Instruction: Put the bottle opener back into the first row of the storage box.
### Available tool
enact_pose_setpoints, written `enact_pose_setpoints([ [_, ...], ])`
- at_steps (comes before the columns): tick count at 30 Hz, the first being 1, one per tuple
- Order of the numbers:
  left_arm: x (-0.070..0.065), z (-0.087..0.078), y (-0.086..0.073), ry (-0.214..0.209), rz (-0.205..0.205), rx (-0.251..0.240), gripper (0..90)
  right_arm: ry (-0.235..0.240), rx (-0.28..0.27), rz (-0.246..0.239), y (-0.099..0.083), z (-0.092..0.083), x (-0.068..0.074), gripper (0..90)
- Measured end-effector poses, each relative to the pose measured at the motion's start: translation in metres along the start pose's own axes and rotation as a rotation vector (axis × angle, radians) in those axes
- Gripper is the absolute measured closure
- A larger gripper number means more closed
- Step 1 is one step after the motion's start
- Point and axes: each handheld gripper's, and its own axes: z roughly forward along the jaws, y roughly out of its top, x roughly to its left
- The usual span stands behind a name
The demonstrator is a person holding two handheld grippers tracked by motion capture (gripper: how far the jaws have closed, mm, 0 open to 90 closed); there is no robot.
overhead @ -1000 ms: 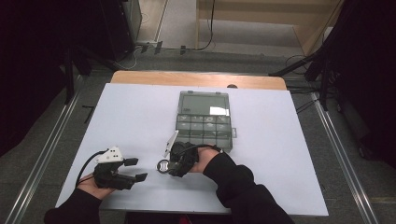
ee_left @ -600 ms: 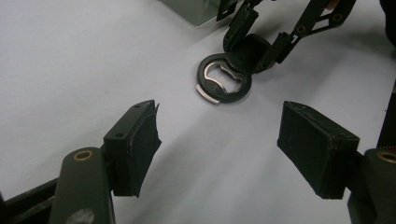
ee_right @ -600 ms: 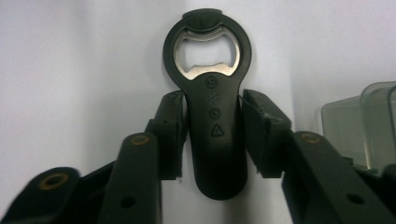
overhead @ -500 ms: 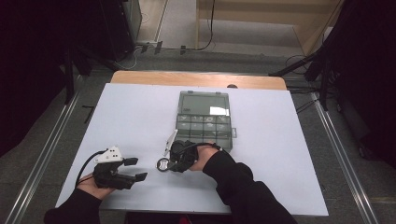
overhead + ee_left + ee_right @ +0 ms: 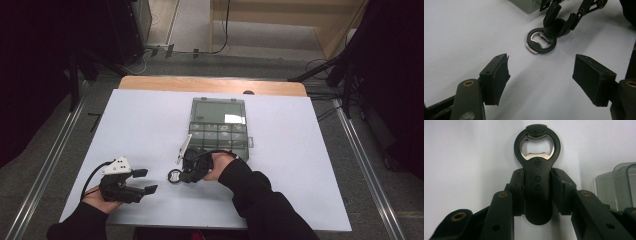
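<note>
While its jaws clamp the handle of a black plastic bottle opener with a metal-lined ring (image 5: 537, 175), the right gripper (image 5: 192, 167) rests on the white desk (image 5: 300, 150) just before a clear compartmented plastic box (image 5: 220, 127); the left gripper (image 5: 137, 182), jaws apart and empty, lies near the opener.

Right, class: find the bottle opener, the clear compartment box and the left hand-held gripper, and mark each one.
bottle opener (image 5: 537, 142): right gripper view, on the top of its ring head.
compartment box (image 5: 218, 111): high view, on its open lid.
left hand-held gripper (image 5: 541, 80): left gripper view, midway between its open jaws.
</note>
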Motion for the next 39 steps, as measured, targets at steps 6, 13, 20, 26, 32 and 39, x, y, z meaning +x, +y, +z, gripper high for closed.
enact_pose_setpoints([
  [6,0.001,-0.001,0.000,-0.001,-0.004,-0.001,28.4,0.053,-0.022,0.023,-0.001,-0.002,-0.003,65.6],
  [13,0.001,-0.001,0.000,-0.001,-0.005,-0.001,28.4,0.070,-0.042,0.013,-0.001,-0.016,0.001,65.6],
  [20,0.001,0.000,0.000,0.001,-0.003,0.001,28.4,0.053,-0.050,0.026,-0.003,-0.031,0.003,65.6],
  [26,0.001,0.000,0.000,0.002,0.000,0.004,28.4,0.058,-0.070,0.041,-0.008,-0.045,0.001,65.6],
  [32,0.001,0.000,0.000,0.001,-0.002,0.004,28.4,0.042,-0.069,0.058,-0.014,-0.058,-0.002,65.6],
  [39,0.001,0.000,0.000,0.000,-0.002,0.001,28.4,0.041,-0.098,0.060,-0.020,-0.071,-0.008,65.6],
])
